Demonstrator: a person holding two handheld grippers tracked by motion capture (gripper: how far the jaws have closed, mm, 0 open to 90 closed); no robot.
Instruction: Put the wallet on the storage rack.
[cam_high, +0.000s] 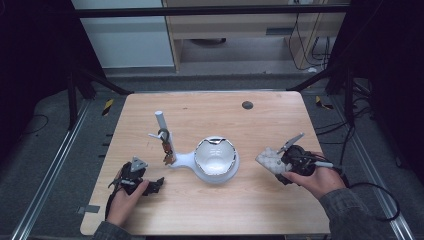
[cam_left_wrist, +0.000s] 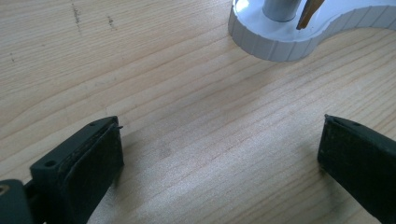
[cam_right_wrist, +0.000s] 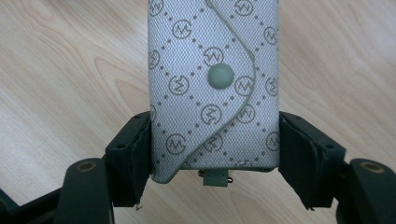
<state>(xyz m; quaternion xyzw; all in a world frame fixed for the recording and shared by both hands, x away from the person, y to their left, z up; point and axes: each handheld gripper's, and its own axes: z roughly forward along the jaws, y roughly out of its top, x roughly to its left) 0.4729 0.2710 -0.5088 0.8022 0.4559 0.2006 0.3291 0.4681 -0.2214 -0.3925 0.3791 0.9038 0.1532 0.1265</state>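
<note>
- The right tongs clamp a grey patterned key pouch by its two long edges, snap flap facing up, just above the worktop at about 4 o'clock from the white bowl.
- The white stand with its post and hook is probably the target, though the hook is too small to read; keep the pouch level and approach slowly.
- The left tongs rest open and empty near 7 o'clock; keep them clear of the stand's base.

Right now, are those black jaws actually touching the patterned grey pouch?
Touching. In the right gripper view both jaws of the right gripper press against the sides of the pouch, no gap showing.
</note>
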